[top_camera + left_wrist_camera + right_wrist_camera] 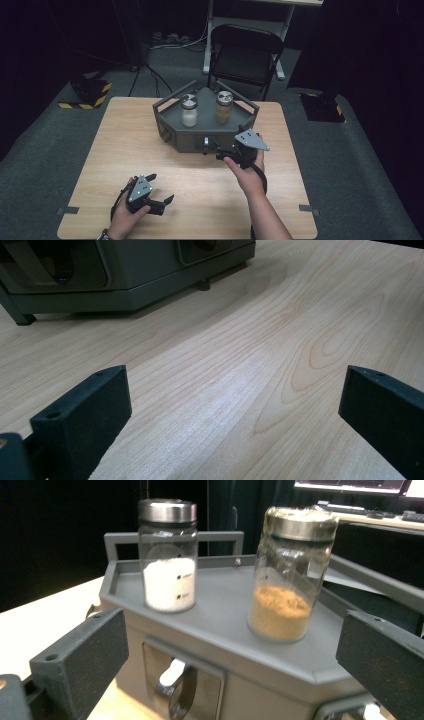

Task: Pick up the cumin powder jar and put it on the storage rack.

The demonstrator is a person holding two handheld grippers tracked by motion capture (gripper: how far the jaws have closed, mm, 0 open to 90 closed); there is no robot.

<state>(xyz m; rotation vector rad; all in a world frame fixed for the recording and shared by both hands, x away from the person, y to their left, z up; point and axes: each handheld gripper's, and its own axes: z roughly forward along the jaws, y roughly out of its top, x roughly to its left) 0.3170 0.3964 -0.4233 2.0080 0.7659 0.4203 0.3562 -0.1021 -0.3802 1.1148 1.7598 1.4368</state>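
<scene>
Your right claw (227, 150) sits spread wide at the front edge of the grey tray stand (172, 131), facing the two jars on its deck, and holds nothing. The nearer one in its line is the jar of brown powder (290, 575), standing upright on the deck's right side; the jar of white powder (167, 555) stands apart to its left. If you drive in low, a jaw may strike the stand's raised rim and jolt both jars. Both are tall, narrow glass with metal lids, so I judge that a glancing touch high on the glass could tip one over, and smooth glass may slip in a light grip. Your left claw (159, 189) rests wide and empty low over the counter (240, 370), well apart from the stand.
</scene>
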